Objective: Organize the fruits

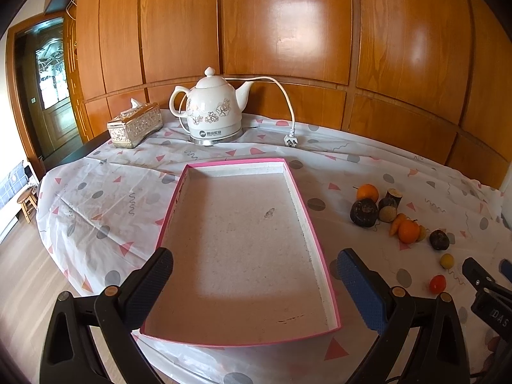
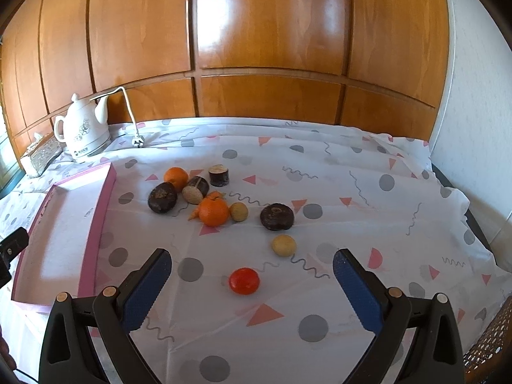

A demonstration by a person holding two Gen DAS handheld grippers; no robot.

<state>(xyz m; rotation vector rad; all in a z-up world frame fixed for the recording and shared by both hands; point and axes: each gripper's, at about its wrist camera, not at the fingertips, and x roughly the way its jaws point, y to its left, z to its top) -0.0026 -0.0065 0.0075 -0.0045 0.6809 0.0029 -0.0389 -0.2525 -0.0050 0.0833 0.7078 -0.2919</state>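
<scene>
**Both grippers wide open, fruit all on the cloth, tray bare**

Left gripper [image 1: 254, 265] hangs over the near end of the shallow pink-rimmed rectangular cardboard tray [image 1: 315, 249], jaws spread wide, nothing btwn them. The tray's pale speckled floor has no fruit in it.

Right gripper [image 2: 252, 268] is spread just as wide, holding nothing, aimed at the small round red tomato-like fruit [image 2: 244, 281], which sits on the white plastic tablecloth w/ grey dots and pink triangles [image 2: 352, 192], just ahead of the fingertips and btwn their lines. Not touching either pad.

Further out: a small yellowish round fruit [image 2: 283, 245], then a flat dark brown-black round fruit [image 2: 277, 217] behind it. Left of that the main cluster: a bright orange mandarin [image 2: 213, 212] w/ a small tan round fruit [image 2: 238, 211] just beside it on the right, and a thin orange carrot-like piece [image 2: 194, 213] poking out at its left. Behind: a second dark round fruit [image 2: 162, 197], a pale beige oval one [image 2: 192, 195], a second orange mandarin [image 2: 175, 176], and two short dark cut stalk segments, one [image 2: 199, 184] touching the cluster, the other [image 2: 219, 175] standing a bit apart at the back.

All of the fruit lies right of the tray, well clear of its rim.

Far side, by the wood-panelled wall [image 1: 288, 32]: a white ceramic electric kettle w/ floral print [image 1: 212, 108], its white cord and plug [image 1: 290, 140] lying loose on the cloth, and a silver embossed tissue box [image 1: 134, 124] to the kettle's left.
</scene>
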